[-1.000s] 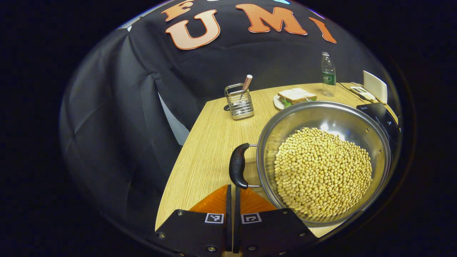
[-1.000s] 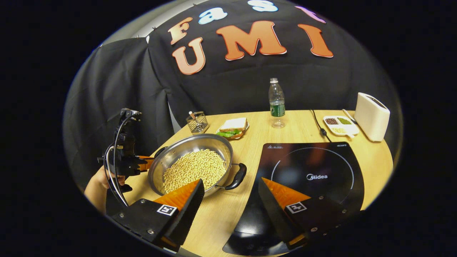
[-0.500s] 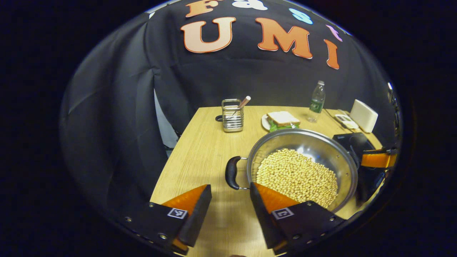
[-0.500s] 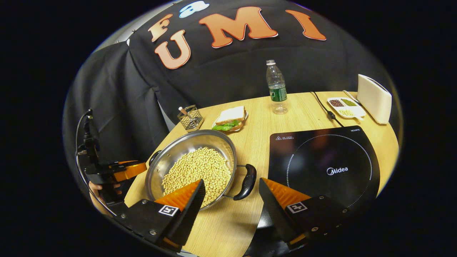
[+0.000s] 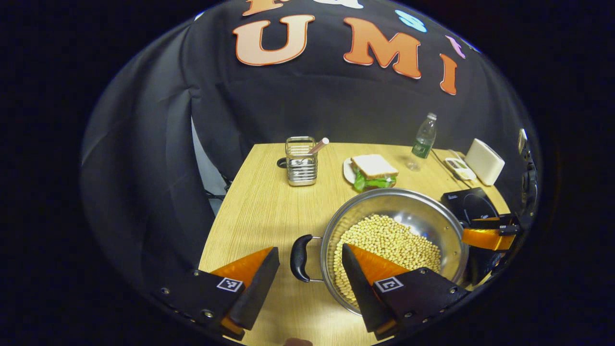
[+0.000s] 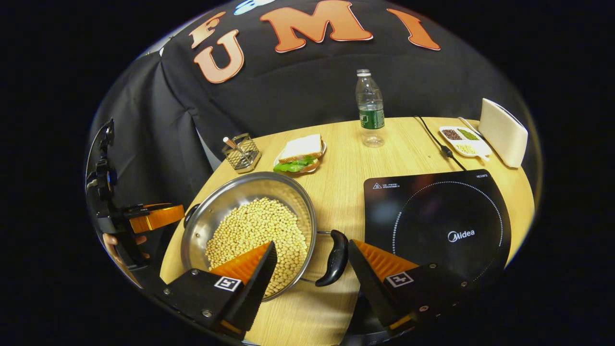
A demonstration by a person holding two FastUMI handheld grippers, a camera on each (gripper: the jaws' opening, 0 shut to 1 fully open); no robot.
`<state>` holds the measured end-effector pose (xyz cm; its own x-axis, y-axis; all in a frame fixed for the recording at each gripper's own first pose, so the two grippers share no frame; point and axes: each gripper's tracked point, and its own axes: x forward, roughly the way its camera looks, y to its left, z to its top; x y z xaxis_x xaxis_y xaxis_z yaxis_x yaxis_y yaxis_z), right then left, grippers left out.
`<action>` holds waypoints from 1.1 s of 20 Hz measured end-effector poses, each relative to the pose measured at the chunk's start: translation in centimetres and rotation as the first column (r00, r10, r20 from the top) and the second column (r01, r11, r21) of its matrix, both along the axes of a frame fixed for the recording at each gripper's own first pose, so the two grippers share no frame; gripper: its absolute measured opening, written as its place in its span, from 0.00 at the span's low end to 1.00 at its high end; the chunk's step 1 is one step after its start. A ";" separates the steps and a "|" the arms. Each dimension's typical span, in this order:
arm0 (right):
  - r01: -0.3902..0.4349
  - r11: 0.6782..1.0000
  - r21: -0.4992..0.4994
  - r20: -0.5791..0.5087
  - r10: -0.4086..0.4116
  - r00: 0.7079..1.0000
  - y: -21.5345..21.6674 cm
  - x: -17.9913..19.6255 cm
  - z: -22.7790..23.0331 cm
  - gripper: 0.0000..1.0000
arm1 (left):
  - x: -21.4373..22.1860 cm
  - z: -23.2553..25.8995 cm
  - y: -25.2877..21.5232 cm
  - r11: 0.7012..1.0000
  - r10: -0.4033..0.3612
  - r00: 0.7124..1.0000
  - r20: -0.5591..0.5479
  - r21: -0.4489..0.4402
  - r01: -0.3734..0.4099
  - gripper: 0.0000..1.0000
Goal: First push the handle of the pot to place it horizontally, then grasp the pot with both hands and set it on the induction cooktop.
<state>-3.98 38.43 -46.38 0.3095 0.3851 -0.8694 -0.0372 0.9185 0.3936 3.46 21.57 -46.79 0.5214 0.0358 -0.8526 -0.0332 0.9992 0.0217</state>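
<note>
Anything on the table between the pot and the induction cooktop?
Nothing visible. In the right gripper view the pot sits left of the induction cooktop, with bare table between them. The sandwich and bottle stand farther back. Each open claw, right and left, straddles a pot handle.

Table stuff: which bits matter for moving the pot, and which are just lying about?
Job: pot, its handles, induction cooktop, left gripper, right gripper.

Lying about: sandwich, water bottle, utensil holder, toaster, snack tray.

Right gripper (image 6: 312, 257) open astride pot (image 6: 250, 226) handle (image 6: 334, 257), seemingly untouched.
</note>
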 end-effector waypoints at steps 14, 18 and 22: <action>0.003 0.997 -0.083 -0.061 -0.008 0.998 0.7 -0.2 -3.9 0.77 | -0.4 -6.3 0.1 0.998 0.048 0.998 -0.052 0.051 -0.046 0.85; 0.011 0.996 -0.088 -0.054 -0.015 0.998 0.9 0.1 -4.6 0.73 | -0.2 -6.8 -0.3 0.995 0.030 0.999 -0.032 0.101 -0.027 0.86; -0.005 0.994 -0.107 -0.034 0.001 0.999 1.5 0.5 -5.2 0.78 | 0.1 -7.3 -0.8 0.992 0.023 0.999 -0.023 0.125 -0.020 0.89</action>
